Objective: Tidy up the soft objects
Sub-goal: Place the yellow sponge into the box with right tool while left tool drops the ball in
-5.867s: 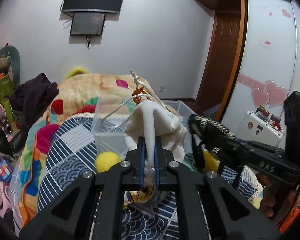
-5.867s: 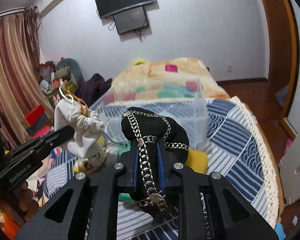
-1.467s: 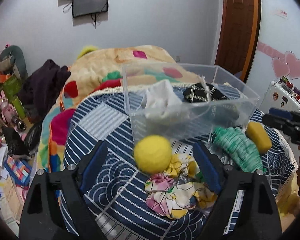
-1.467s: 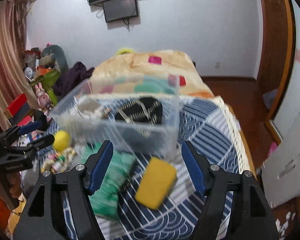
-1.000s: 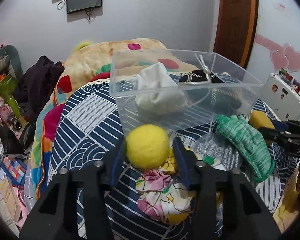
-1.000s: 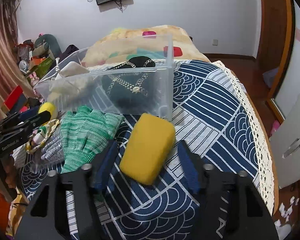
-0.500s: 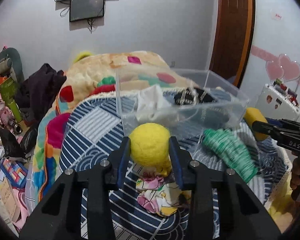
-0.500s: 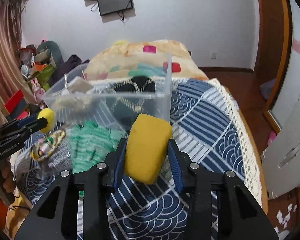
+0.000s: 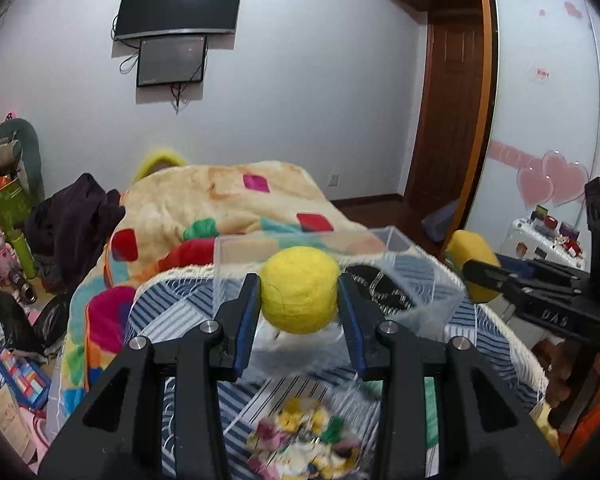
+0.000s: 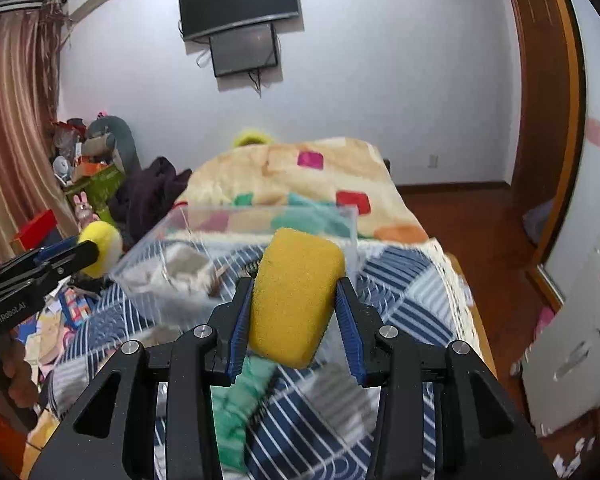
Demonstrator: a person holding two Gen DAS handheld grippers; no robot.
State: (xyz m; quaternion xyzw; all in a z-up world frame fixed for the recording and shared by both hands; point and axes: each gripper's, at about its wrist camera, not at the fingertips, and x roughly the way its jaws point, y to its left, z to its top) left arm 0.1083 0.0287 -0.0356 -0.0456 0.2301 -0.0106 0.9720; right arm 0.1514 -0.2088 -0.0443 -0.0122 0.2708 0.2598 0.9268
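Note:
My left gripper (image 9: 299, 307) is shut on a yellow felt ball (image 9: 299, 290) and holds it up in front of the clear plastic box (image 9: 416, 280). My right gripper (image 10: 295, 318) is shut on a yellow sponge (image 10: 294, 296), raised before the same clear plastic box (image 10: 236, 232). The box holds a white pouch (image 10: 188, 268) and a black chained pouch (image 9: 376, 284). A green glove (image 10: 240, 396) and a floral cloth (image 9: 300, 440) lie on the blue patterned bedcover below. The other gripper shows in each view, the ball (image 10: 100, 246) at the left and the sponge (image 9: 470, 258) at the right.
A patchwork blanket (image 9: 220, 204) covers the bed behind the box. Dark clothes (image 9: 72, 220) and toys clutter the left side. A wooden door (image 9: 448, 120) and a white wardrobe (image 9: 540, 100) stand at the right. The bed's edge drops to wooden floor (image 10: 500, 240).
Both grippers closed on the ball and the sponge about half a second ago. They have since lifted them off the bedcover, up to the height of the box's rim.

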